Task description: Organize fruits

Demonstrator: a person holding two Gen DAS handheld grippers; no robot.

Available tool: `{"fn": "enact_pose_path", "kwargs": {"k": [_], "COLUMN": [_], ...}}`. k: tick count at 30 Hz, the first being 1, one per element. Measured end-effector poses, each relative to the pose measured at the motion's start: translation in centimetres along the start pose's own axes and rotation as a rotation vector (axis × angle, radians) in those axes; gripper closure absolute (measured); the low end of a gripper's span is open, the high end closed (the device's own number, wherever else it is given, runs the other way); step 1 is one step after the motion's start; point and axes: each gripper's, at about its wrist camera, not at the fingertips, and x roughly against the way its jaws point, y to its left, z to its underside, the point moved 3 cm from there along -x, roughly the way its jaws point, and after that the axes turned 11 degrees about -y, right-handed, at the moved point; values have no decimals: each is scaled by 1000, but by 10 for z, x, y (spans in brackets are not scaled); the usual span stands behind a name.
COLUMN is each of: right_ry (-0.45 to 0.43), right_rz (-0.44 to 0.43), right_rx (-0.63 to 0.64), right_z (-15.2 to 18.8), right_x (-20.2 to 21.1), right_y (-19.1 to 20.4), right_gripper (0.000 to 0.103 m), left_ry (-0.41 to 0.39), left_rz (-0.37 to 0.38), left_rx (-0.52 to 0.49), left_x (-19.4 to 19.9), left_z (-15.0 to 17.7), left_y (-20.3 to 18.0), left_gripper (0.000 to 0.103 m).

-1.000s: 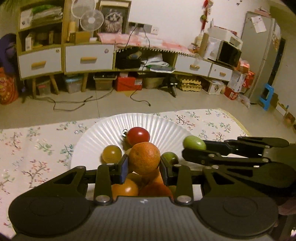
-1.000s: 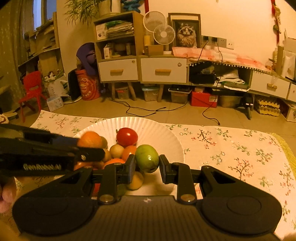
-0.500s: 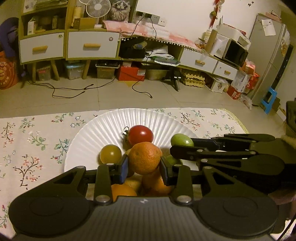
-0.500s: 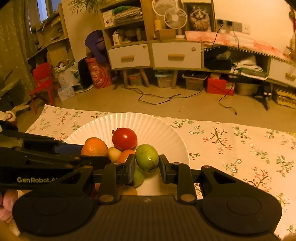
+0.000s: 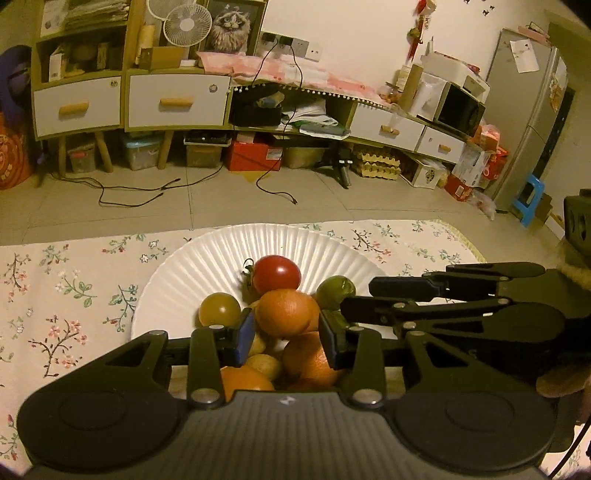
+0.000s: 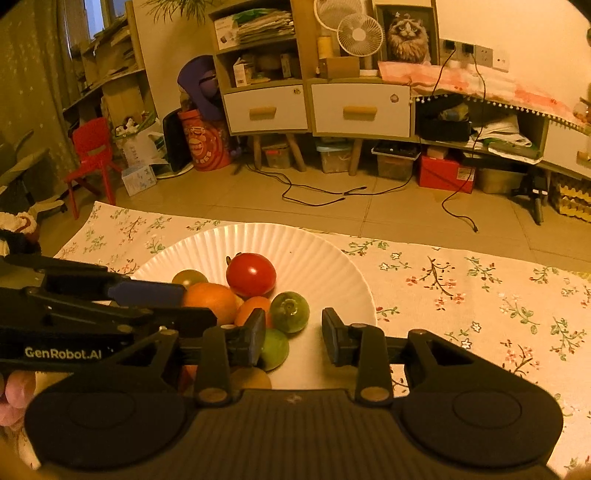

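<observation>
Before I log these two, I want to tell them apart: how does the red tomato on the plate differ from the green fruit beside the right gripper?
The red tomato is glossy red; the green fruit is mottled green with a brown stem scar facing the camera. The tomato looks larger and sits higher, resting on the pile; the green fruit sits lower at the pile's edge, just beyond the opening jaws of the right gripper, touching neither pad. Both are round and on the white paper plate.

A floral tablecloth [image 6: 480,295] fills the lower half of both views, with bare tiled floor [image 5: 221,199] and loose black cables [image 6: 317,195] beyond it. At upper centre a wooden cabinet with white drawers [image 6: 360,109] carries a small white fan [image 6: 360,35] and a framed cat picture [image 6: 408,33]. A red plastic chair [image 6: 92,155] stands at the left of the right wrist view, and a grey refrigerator [image 5: 532,110] with a blue stool [image 5: 532,199] beside it at the right of the left wrist view.
</observation>
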Motion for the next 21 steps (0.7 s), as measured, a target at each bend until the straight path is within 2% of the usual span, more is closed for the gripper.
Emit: {"fn": "enact_pose_path", "kwargs": {"k": [3,8,14,16,21], "right_ry": [5,-3,-11,-11,-16], "right_rz": [8,11,21,22,37], "right_rx": [9,7,20,22,26], "right_z": [1,0,0,1,5], "right_x": [5,19,37,42,55], "right_y": [0,1,8,10,17], "right_gripper": [70,64,52,48,39], "left_ry": [-1,-11,-23,-28,-43], "left_rz": [1,-2,-11,-28,-55], "left_rx": [-8,-18,-24,-25,-19], "left_x": [4,19,41,49,68], "left_z": [0,1,3,5,12], "left_y": [-3,-6,-8,-8,-10], "left_gripper": [58,45,36,26,15]}}
